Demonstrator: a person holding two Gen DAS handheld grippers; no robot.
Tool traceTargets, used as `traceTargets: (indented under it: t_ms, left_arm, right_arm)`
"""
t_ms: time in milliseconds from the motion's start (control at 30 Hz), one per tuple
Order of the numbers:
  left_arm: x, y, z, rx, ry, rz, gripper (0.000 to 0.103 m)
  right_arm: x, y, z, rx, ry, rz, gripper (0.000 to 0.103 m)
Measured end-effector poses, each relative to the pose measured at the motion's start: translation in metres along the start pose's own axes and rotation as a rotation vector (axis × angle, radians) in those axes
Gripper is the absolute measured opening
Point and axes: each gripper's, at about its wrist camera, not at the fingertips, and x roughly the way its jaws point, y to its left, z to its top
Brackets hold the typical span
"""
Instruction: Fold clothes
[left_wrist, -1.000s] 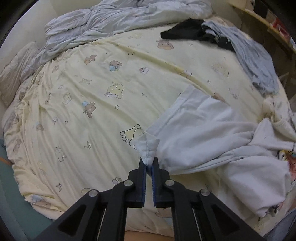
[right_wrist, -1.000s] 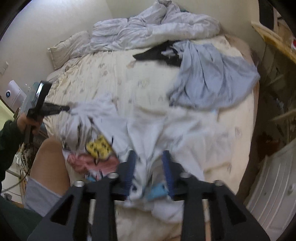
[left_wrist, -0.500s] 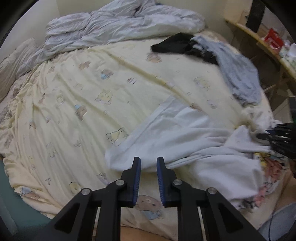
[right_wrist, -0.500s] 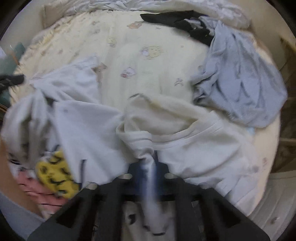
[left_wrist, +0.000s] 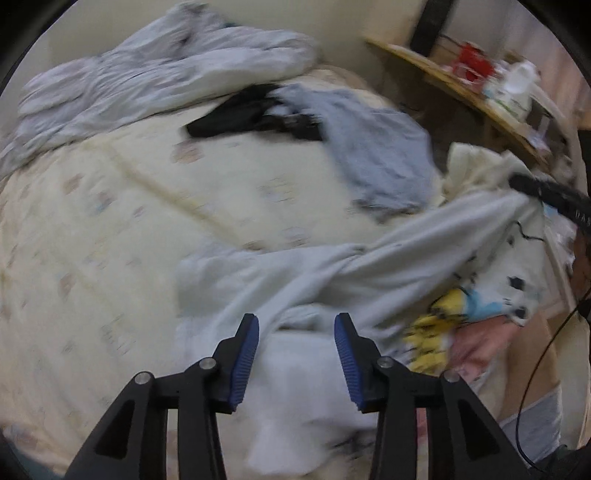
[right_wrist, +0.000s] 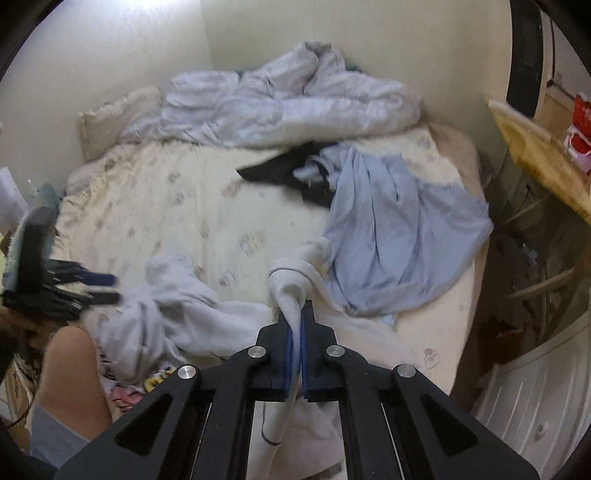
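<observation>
white shirt (right_wrist: 207, 325) soft, light, limp, bunched on bed (right_wrist: 177, 206); we judge hem or shoulder best hold. right tool (right_wrist: 295, 328) clamps fold of it; left tool (left_wrist: 295, 332) gapes wide, holds nothing.

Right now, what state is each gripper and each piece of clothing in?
Left gripper: open, empty, over the white shirt.
Right gripper: shut on the white shirt.
White shirt: crumpled, partly lifted, unfolded.
Blue shirt: spread loose, unfolded.
Black garment: crumpled, partly under the blue shirt.
</observation>
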Motion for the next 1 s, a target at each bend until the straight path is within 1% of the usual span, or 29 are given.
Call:
traceTargets:
  t_ms: [67,167,233,300,333,367,400,433,467,533,633,800,933,1000]
  left_arm:
    - [0.006,-0.024,0.011,0.088,-0.023,-0.029,0.064]
    - [0.021,-0.056,0.024,0.241,-0.038,-0.024,0.069]
    - [0.034,-0.076,0.022,0.389,-0.046,0.027,0.075]
    - [0.047,-0.097,0.020,0.549,-0.054,0.086,0.075]
    - [0.047,-0.097,0.022,0.558,-0.062,0.093,0.075]
    - [0.045,-0.093,0.025,0.537,-0.070,0.089,0.073]
    - [0.042,-0.088,0.028,0.516,-0.079,0.086,0.064]
    - [0.039,-0.084,0.031,0.495,-0.088,0.082,0.022]
    - [0.037,-0.079,0.034,0.473,-0.097,0.079,0.003]
    - [0.032,-0.070,0.040,0.431,-0.114,0.072,0.002]
    - [0.009,-0.046,0.048,0.335,-0.160,0.103,0.002]
    - [-0.026,0.005,0.072,0.175,-0.205,0.162,0.002]
    - [-0.054,0.045,0.091,0.047,-0.239,0.209,0.002]
    - [-0.064,0.065,0.098,-0.007,-0.248,0.237,0.002]
  right_arm:
    - [-0.013,0.003,0.003,0.001,-0.017,0.029,0.003]
    - [-0.028,0.008,0.007,0.001,-0.047,0.071,0.003]
    - [-0.035,0.011,0.012,-0.003,-0.074,0.091,0.003]
    - [-0.043,0.015,0.018,-0.009,-0.104,0.105,0.003]
    - [-0.048,0.016,0.022,-0.012,-0.123,0.108,0.003]
    - [-0.053,0.017,0.026,-0.015,-0.141,0.111,0.003]
    - [-0.056,0.018,0.030,-0.018,-0.156,0.114,0.003]
    - [-0.059,0.018,0.034,-0.020,-0.165,0.118,0.003]
    - [-0.060,0.018,0.039,-0.024,-0.173,0.119,0.003]
    - [-0.058,0.018,0.048,-0.032,-0.180,0.115,0.003]
    - [-0.046,0.019,0.067,-0.040,-0.182,0.113,0.003]
    - [-0.017,0.029,0.114,-0.067,-0.186,0.115,0.003]
    - [0.011,0.048,0.159,-0.099,-0.189,0.118,0.003]
    - [0.027,0.058,0.176,-0.105,-0.182,0.127,0.003]
